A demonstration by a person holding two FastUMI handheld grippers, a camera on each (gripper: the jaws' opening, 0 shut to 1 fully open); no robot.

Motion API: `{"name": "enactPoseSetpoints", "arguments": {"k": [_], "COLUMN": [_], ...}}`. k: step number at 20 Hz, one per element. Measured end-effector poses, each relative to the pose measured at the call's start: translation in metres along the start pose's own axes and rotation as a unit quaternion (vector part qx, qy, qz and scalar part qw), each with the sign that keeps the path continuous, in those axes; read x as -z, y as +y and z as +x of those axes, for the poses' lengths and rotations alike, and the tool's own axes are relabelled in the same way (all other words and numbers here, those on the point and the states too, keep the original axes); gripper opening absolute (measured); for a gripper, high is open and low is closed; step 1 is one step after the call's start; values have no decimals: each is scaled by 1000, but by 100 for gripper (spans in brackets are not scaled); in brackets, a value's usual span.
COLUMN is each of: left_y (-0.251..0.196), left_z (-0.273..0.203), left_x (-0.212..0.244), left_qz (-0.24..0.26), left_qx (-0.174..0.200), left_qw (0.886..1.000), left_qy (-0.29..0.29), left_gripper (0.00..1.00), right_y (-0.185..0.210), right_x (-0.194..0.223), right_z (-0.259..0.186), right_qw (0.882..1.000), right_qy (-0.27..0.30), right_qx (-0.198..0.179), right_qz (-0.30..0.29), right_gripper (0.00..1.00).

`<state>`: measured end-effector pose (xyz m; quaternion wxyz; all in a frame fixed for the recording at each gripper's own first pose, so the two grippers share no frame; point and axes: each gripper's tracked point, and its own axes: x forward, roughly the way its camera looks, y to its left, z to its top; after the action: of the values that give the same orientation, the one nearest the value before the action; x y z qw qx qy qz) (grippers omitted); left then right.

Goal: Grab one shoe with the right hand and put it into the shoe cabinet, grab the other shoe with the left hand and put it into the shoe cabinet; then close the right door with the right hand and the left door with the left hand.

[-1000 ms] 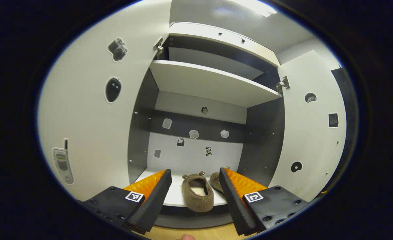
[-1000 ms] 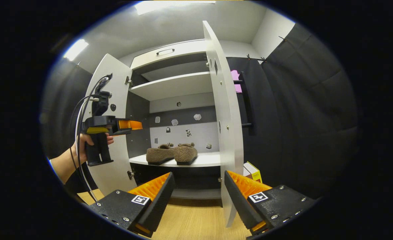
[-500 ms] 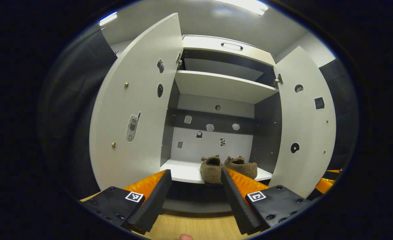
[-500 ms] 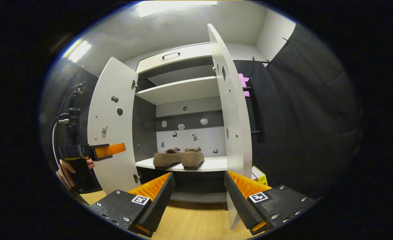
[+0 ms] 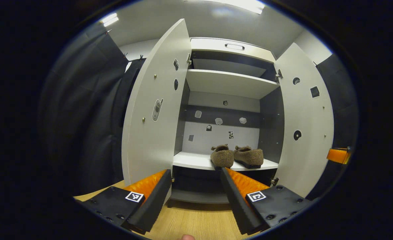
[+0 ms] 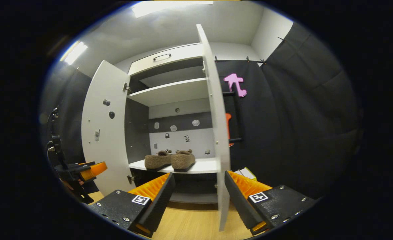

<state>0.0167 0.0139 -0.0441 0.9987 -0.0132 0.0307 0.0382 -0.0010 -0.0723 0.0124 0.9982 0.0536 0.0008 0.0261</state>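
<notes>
I see both shoes [image 5: 236, 156] on the cabinet [image 5: 228, 85] shelf, doors wide; my left gripper [image 5: 194, 200] and right gripper [image 6: 198, 200] gape empty.

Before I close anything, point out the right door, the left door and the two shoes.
right door [image 6: 215, 133]: right gripper view, its near edge at mid-height.
left door [image 5: 151, 140]: left gripper view, its inner face.
two shoes [image 5: 236, 156]: left gripper view, where the pair meets on the lower shelf.

Brown fuzzy shoes [image 5: 238, 156], white cabinet [image 5: 231, 83].
</notes>
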Motion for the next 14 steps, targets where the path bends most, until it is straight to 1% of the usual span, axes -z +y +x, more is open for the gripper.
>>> {"name": "enactPoseSetpoints", "arguments": {"k": [2,3,4,5,6,7,8,10,12,14], "left_y": [-6,-12,-17,-21,-26,-28,-30,-36,-41,-41], "left_z": [-3,-4,-6,-6,-7,-7,-9,-12,-14,-15], "left_x": [3,6,8,10,12,12,12,13,17,20], "left_qz": [6,4,5,8,15,22,28,33,29,26], "left_qx": [3,10,17,24,30,32,35,41,46,46], "left_qw": [1000,1000,1000,1000,999,999,999,999,998,998], "left_qy": [1,6,10,10,10,9,8,7,12,16], "left_gripper": [96,96,96,94,97,97,96,96,97,97], "right_y": [-32,-47,-62,-77,-91,-98,-104,-104,-103,-104], "right_x": [-24,-38,-52,-64,-75,-83,-91,-103,-109,-110], "right_z": [-6,-8,-9,-4,-2,2,7,21,37,47], "right_qw": [999,998,996,993,991,988,987,987,990,991], "right_qy": [-18,-26,-36,-45,-48,-51,-53,-58,-63,-63], "right_qx": [31,46,61,79,94,104,110,104,92,88], "right_qz": [-22,-37,-53,-70,-87,-101,-107,-108,-92,-78], "right_gripper": [92,92,92,92,92,92,92,92,92,92]}}
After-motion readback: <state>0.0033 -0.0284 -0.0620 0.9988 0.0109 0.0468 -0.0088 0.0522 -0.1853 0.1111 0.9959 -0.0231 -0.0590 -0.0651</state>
